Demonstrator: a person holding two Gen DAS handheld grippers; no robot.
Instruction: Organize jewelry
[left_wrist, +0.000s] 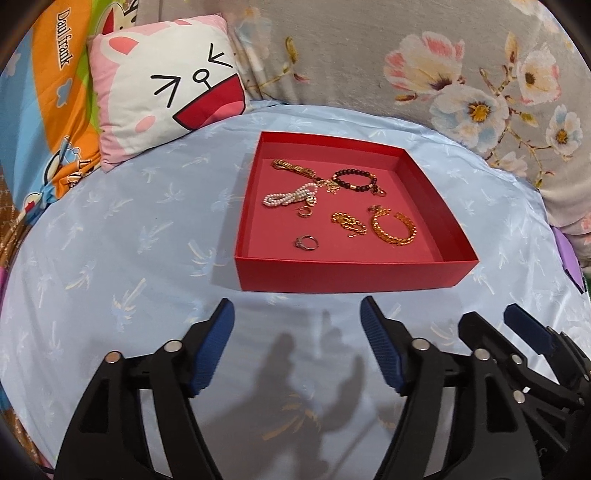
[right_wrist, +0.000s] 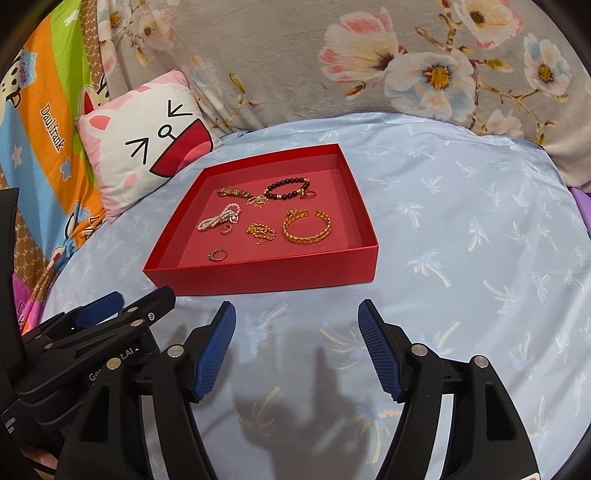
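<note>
Left gripper (left_wrist: 297, 347): hovering over the blue sheet (left_wrist: 129, 240) just short of the box, jaws spread wide, holding nothing
Right gripper (right_wrist: 297, 347): sitting beside the left one, jaws equally wide apart, gripping nothing; also showing at the right edge of the left wrist view
Red box (left_wrist: 354, 273): lying open and flat on the sheet, near wall facing both grippers, probably set there so every piece is reachable from above
Jewelry location: all of it lying inside the box, none on the sheet
Gold cuff bracelet (left_wrist: 393, 229): lying flat at right front, apart from the rest
Gold chain bundle (left_wrist: 349, 223): bunching just left of the cuff
Pearl strand (left_wrist: 290, 195): folding over itself at left centre, a small hoop just beside it
Dark bead bracelet (left_wrist: 352, 179): sitting at the back, touching a gold charm tangle
Gold link piece (left_wrist: 293, 168): lying at back left
Silver ring (left_wrist: 306, 243): sitting alone nearest the front wall
Cat pillow (left_wrist: 166, 88): leaning behind, off to the left
Stage guess: looking like either nothing started or everything already collected, cannot tell which
</note>
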